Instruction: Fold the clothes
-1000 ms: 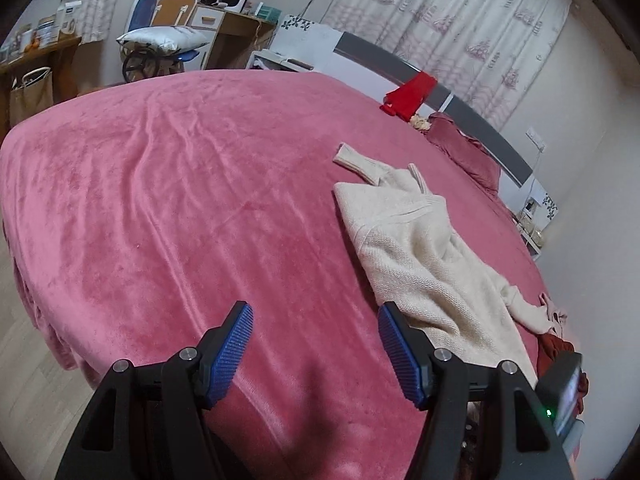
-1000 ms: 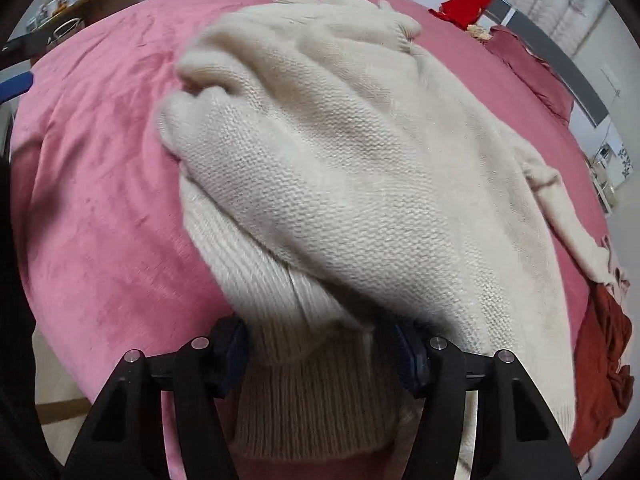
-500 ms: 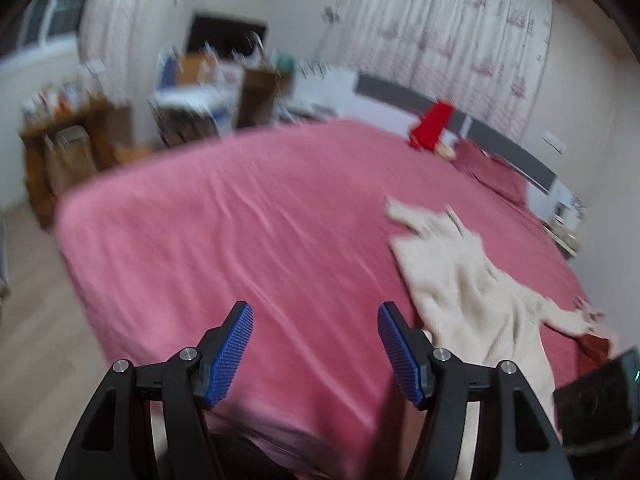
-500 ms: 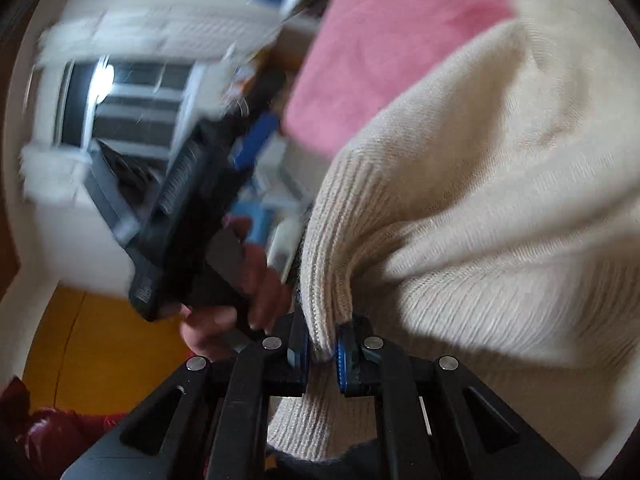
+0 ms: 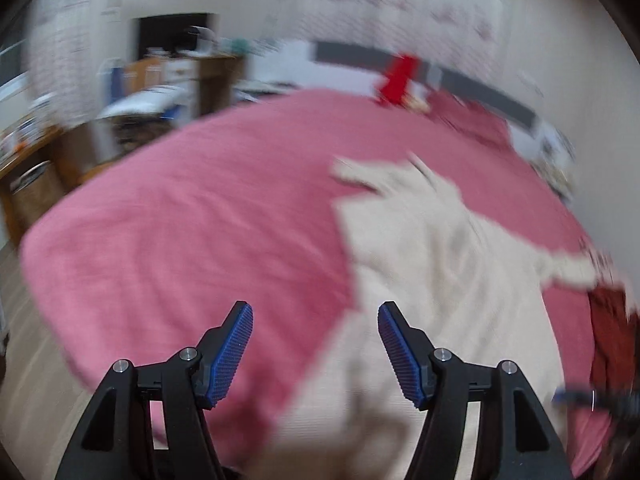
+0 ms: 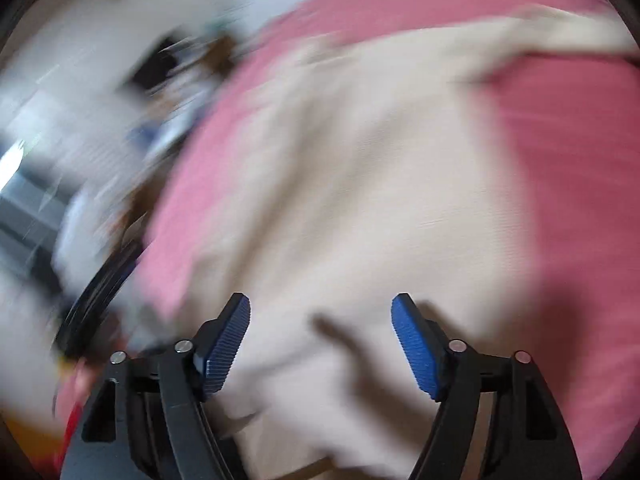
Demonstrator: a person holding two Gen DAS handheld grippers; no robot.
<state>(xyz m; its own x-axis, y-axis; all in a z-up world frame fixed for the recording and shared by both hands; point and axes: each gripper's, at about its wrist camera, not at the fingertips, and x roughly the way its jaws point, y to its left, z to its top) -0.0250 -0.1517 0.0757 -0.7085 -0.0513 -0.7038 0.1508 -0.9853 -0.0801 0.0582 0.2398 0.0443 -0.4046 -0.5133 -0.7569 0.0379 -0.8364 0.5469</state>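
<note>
left wrist: left gripper (image 5: 315, 344) wide open, holding nothing, cream sweater (image 5: 440, 272) spread on pink bed (image 5: 180, 220) from 1 to 5 o'clock, dark red garment (image 5: 610, 332) at 3 o'clock, all blurred. right wrist: right gripper (image 6: 320, 340) wide open and empty over sweater (image 6: 340, 184) filling center to 12 o'clock. probably soft, floppy, light knit, best pinched at hem or shoulder edge.

Pink bed (image 5: 192, 220) carries cream sweater (image 5: 440, 272), red garment (image 5: 612, 332)

The right gripper (image 6: 320, 344), clamped on the cream sweater (image 6: 360, 200) half a second ago, now stands open; the sweater lies spread across the frame's centre.
</note>
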